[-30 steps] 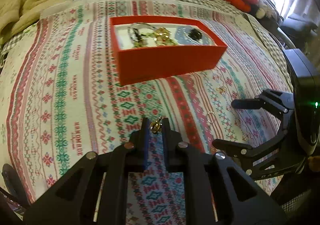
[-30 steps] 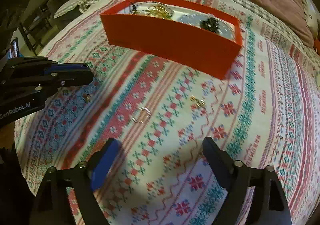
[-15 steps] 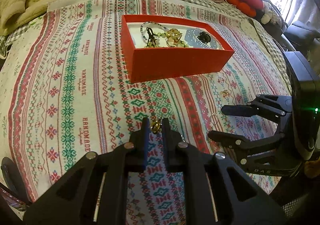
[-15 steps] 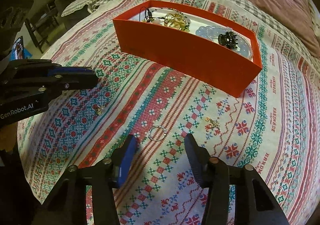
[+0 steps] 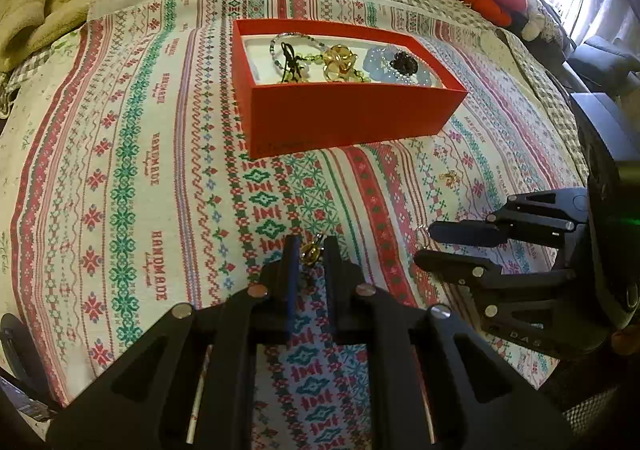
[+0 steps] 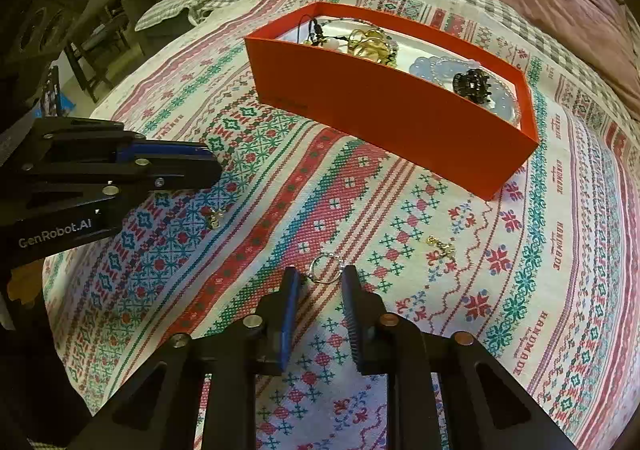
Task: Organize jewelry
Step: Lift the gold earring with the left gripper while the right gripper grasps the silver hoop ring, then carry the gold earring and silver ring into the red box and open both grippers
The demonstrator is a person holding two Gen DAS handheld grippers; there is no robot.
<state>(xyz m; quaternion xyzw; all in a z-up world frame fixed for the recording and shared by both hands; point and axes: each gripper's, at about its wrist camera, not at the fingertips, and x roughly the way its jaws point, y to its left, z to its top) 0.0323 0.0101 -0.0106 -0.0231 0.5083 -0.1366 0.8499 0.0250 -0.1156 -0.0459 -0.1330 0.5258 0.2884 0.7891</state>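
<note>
- My left tongs (image 5: 308,254) are pinching a small gold earring (image 5: 310,250) at their tips, held above the patterned bedspread (image 5: 132,170).
- My right tongs (image 6: 320,282) are lowered to the bedspread with the fingers partly closed around a thin silver ring (image 6: 325,268); the ring lies between the tips, and I cannot tell whether they touch it.
- The red jewelry box (image 5: 348,114) sits on the far middle of the bed, well beyond both tongs.
- Inside it lie a green beaded necklace (image 5: 296,46) at the left, a gold flower-shaped piece (image 5: 340,58) in the middle and a black flower piece (image 5: 404,62) on pale blue beads (image 5: 376,60) at the right.
- A second small gold earring (image 6: 440,246) lies loose on the bedspread, to the right of the silver ring and nearer than the box.
- Another small trinket (image 6: 214,216) lies on the bedspread below the left tongs in the right wrist view.
</note>
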